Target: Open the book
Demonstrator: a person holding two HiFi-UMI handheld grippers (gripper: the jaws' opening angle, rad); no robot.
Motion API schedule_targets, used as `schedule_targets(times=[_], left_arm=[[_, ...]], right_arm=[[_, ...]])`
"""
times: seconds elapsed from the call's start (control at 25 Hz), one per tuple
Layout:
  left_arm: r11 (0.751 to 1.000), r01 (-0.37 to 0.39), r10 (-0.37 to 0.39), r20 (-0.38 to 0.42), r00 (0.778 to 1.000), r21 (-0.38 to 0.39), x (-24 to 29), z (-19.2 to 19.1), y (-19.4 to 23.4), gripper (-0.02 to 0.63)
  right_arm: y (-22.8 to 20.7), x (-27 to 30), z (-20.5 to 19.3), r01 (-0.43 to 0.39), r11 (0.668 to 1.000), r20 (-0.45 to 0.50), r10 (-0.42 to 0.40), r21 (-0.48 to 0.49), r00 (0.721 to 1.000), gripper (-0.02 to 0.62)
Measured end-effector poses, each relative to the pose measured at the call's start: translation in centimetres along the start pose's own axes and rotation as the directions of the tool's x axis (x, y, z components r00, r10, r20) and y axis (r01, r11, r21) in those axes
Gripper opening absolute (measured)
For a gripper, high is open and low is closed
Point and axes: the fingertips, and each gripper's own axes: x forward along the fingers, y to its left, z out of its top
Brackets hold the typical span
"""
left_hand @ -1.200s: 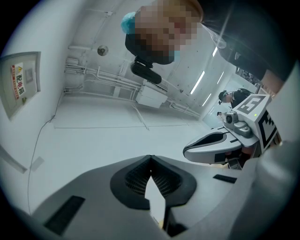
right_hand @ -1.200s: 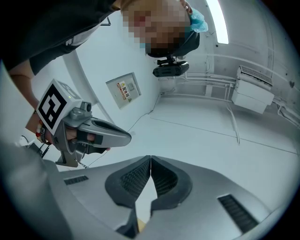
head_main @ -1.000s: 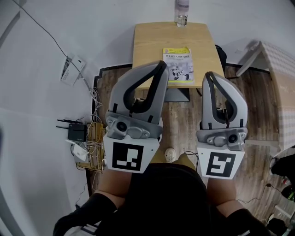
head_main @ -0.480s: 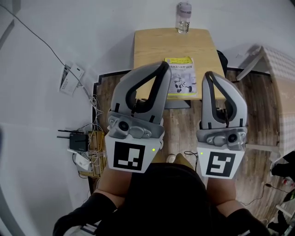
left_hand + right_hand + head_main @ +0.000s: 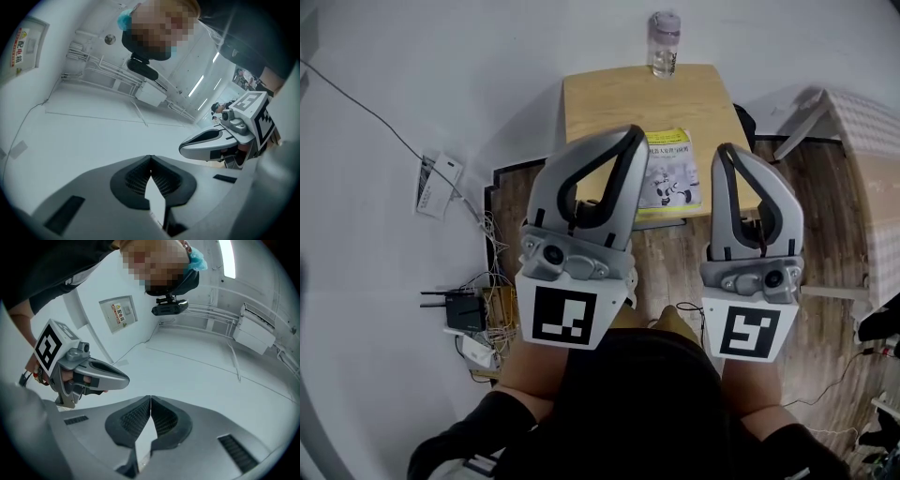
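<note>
While standing over the wooden floor (image 5: 670, 258), holds the left gripper (image 5: 633, 133) and the right gripper (image 5: 727, 152) up side by side in front of the body, tips pointing away and tilted upward. Grips nothing with either.

Has the left fingers (image 5: 133, 178) pressed together at the tips, with only a thin wedge of pale background showing behind the ribbed pads. Shows the same on the right fingers (image 5: 164, 420): closed tip to tip, nothing between them.

Beyond and below the fingertips, the book (image 5: 673, 176), shut, its yellow-and-white cover facing up. In the head view, visible in the gap between the two grippers, just right of the left fingertips and just left of the right ones, partly hidden behind the left gripper. Touched by neither. Under it, a small wooden worktop (image 5: 605, 98), with the book toward its near edge.

Well beyond the fingertips, at the worktop's far edge, a clear bottle (image 5: 664, 42) standing upright. Far to the left of the left fingers and nearer the body, a black router (image 5: 464, 309) among loose cables on the floor.
</note>
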Motion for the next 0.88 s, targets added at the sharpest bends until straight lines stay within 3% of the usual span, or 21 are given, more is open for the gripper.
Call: schedule_targets(times=[0.88], left_arm=[[0.989,0.131,-0.127,0.052,0.99,-0.063,5.0,-6.5,3.2,0.009]], right_arm=[[0.1,6.3,-5.0,0.076,0.996,-0.093,-0.08,-0.053,0.992,0.029]])
